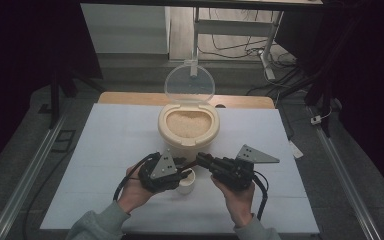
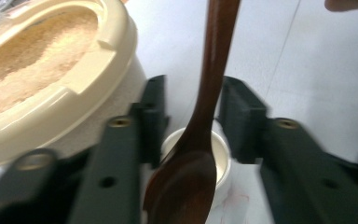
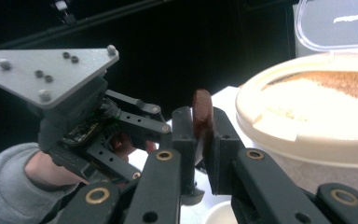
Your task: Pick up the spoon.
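**Wooden spoon clamped by the right gripper above the small white cup**

A wooden spoon [image 2: 200, 140] is held by its handle end between the jaws of the right gripper [image 3: 200, 135], which are closed tight on it; the tip of the handle is seen standing up between the two black jaws in the right gripper view. In the left gripper view the spoon is seen running down between the jaws of the left gripper [image 2: 191, 121], with its bowl at the bottom, over a small white cup [image 2: 221, 158]. The left gripper's jaws are parted on either side of the spoon's handle, with a gap visible on each side, so nothing is gripped by them.

The small white cup is placed on the white table [image 1: 105, 150], just in front of a cream container [image 1: 188, 131] filled with light brown grain. The container's clear lid [image 1: 189, 84] is hinged upright behind it. In the high view the two grippers are seen close together, the left gripper [image 1: 182, 172] just left of the cup and the right gripper [image 1: 200, 161] just above and right of it, each carried in a hand; grey sleeves are visible at the bottom edge. Whether the spoon's bowl touches the cup cannot be told.
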`<state>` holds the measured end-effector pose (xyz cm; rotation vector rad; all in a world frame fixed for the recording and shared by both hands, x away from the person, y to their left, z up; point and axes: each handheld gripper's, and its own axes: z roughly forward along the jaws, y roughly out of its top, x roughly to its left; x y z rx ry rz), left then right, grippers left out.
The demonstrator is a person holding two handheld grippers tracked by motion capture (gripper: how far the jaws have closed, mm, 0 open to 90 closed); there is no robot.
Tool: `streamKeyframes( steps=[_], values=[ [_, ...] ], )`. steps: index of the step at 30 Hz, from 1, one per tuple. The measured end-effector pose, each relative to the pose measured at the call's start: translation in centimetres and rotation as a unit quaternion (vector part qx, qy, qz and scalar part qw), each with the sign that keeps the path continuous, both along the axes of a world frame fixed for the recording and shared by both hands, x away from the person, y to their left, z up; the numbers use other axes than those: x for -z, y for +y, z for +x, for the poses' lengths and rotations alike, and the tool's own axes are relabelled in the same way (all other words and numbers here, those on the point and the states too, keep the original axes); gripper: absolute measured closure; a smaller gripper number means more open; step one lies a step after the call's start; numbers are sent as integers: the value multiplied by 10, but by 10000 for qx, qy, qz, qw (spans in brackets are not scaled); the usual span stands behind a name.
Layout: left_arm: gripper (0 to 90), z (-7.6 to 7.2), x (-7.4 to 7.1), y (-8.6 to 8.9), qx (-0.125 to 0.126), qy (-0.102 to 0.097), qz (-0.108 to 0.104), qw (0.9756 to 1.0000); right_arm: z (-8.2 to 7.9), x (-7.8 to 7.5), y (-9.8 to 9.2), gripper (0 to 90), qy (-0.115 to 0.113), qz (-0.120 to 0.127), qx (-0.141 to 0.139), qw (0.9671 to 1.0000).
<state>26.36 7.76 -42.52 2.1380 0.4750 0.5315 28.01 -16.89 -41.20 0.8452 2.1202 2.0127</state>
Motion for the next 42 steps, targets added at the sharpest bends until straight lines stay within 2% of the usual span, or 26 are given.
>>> streamKeyframes(
  steps=[1,2,4,5,6,10,17,22,28,32,42],
  values=[
    [498,-1,-1,2,-30,17,-74,10000,0,-1,-1,834,-21,18,20,10000],
    [498,-2,-1,5,-57,36,-151,9999,0,-1,-1,834,-21,18,20,10000],
    [396,-5,-2,11,-137,105,-265,9995,0,-3,-5,834,-78,84,29,9999],
    [396,-6,-2,15,-185,143,-308,9993,0,-3,-5,834,-78,84,29,9999],
    [351,-7,-2,18,-232,181,-371,9989,0,-4,-7,834,-118,132,52,9998],
    [313,-10,-1,35,-374,350,-565,9971,0,-6,-10,834,-149,152,93,9997],
    [263,-13,13,63,-705,601,-647,9936,1,-10,-19,834,-260,178,171,9994],
    [238,-13,26,84,-994,813,-724,9891,2,-12,-26,834,-329,167,243,9990],
    [226,-18,38,107,-1276,926,-728,9848,3,-15,-34,834,-416,152,315,9985],
    [219,-24,46,123,-1416,1006,-731,9821,3,-18,-41,834,-483,227,393,9978],
    [192,-36,67,156,-1714,1368,-853,9719,6,-25,-59,834,-593,342,651,9955]
  ],
)
